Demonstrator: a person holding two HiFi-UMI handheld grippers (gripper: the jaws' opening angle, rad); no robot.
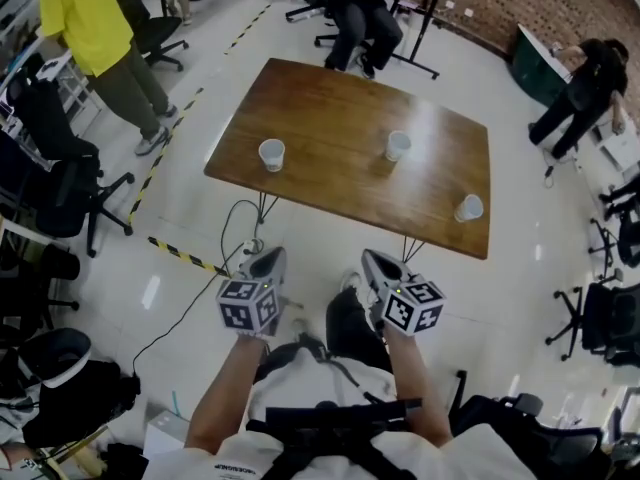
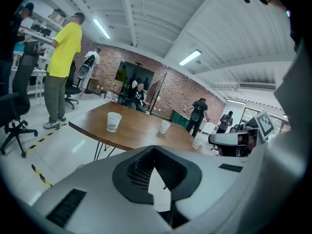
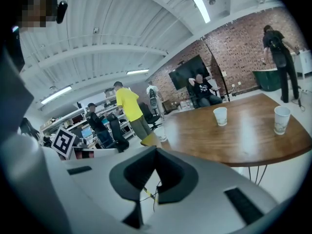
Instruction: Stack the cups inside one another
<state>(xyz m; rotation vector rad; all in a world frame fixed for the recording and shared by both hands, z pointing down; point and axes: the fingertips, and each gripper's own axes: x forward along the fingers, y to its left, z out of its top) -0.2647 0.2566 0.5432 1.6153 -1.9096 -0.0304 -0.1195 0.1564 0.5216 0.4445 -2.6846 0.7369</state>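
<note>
Approach stage, nothing grabbed yet: three white paper cups [image 1: 271, 154] sit well apart on the brown wooden table [image 1: 330, 108]. Left gripper [image 1: 268, 258] and right gripper [image 1: 378, 261] are both pinched closed and empty, short of the table. Next, I reckon: open up, reach a cup.

Head cam looks steeply down from above. Both gripper cams sit low and a bit back. All three share the table [image 1: 330, 118] and its cups [image 1: 272, 154].

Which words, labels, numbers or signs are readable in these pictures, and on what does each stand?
No text is readable.
Grey print on the white paper cup: too small to read.
Dark print on the wearer's white shirt: blurred.
The square black-and-white marker: pattern only, no words.
</note>
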